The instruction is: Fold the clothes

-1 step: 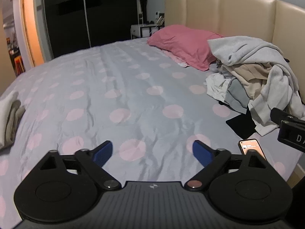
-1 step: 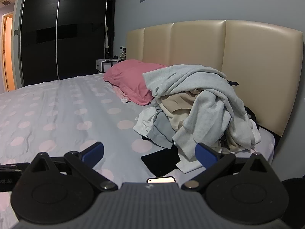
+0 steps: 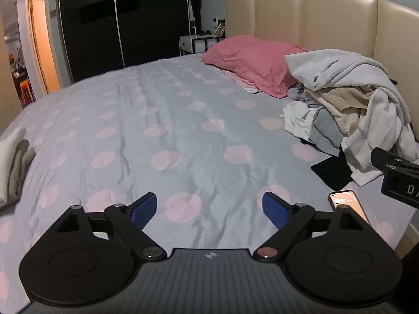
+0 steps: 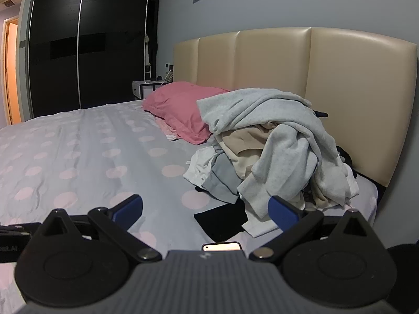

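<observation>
A heap of unfolded clothes (image 3: pixel 348 104) lies on the bed by the headboard: a light grey sweatshirt on top, beige, white and grey pieces under it, a black piece at its foot. The heap also shows in the right wrist view (image 4: pixel 275 144). My left gripper (image 3: pixel 209 208) is open and empty, low over the spotted sheet, well left of the heap. My right gripper (image 4: pixel 205 208) is open and empty, just short of the heap's near edge. Part of it shows in the left wrist view (image 3: pixel 398 175). Folded light cloth (image 3: pixel 11 167) lies at the bed's left edge.
A grey bedsheet with pink dots (image 3: pixel 162 120) covers the bed. A pink pillow (image 3: pixel 254 60) lies left of the heap against the beige headboard (image 4: pixel 314 78). A lit phone (image 3: pixel 347 204) lies on the sheet near the front right edge. A nightstand (image 3: pixel 195 43) and dark wardrobe stand behind.
</observation>
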The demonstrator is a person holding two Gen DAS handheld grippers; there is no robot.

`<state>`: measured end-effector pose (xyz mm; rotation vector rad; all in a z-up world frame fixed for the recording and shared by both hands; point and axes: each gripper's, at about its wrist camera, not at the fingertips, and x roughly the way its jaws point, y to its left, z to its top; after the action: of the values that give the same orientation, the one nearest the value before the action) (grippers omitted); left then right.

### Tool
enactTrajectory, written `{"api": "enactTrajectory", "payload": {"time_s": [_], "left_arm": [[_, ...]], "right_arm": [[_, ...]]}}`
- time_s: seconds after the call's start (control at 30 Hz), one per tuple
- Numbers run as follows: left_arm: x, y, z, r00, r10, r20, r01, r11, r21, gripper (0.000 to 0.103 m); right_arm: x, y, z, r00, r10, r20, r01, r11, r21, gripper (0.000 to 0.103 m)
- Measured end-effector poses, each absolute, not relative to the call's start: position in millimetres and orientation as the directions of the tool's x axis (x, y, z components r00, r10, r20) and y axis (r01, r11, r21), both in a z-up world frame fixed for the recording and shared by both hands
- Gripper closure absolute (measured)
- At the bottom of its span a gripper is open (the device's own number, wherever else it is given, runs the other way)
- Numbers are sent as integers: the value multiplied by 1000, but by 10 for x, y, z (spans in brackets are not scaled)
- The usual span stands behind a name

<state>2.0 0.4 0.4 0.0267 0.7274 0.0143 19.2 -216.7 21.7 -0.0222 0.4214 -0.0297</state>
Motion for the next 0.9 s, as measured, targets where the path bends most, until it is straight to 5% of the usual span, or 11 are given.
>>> {"api": "enactTrajectory", "payload": {"time_s": [0.13, 0.37, 0.9], "left_arm": [[176, 165, -68, 719, -23, -694, 4, 1000, -29, 22], [32, 7, -38, 729, 37, -683, 10, 998, 66, 45], [13, -21, -21, 755, 39, -654, 15, 997, 76, 45]], "right_arm": [[187, -2150, 207, 912, -32, -409, 22, 999, -28, 0], [177, -2120, 188, 911, -29, -411, 19, 999, -29, 0], [180, -2118, 193, 910, -32, -414, 20, 999, -33, 0]]}}
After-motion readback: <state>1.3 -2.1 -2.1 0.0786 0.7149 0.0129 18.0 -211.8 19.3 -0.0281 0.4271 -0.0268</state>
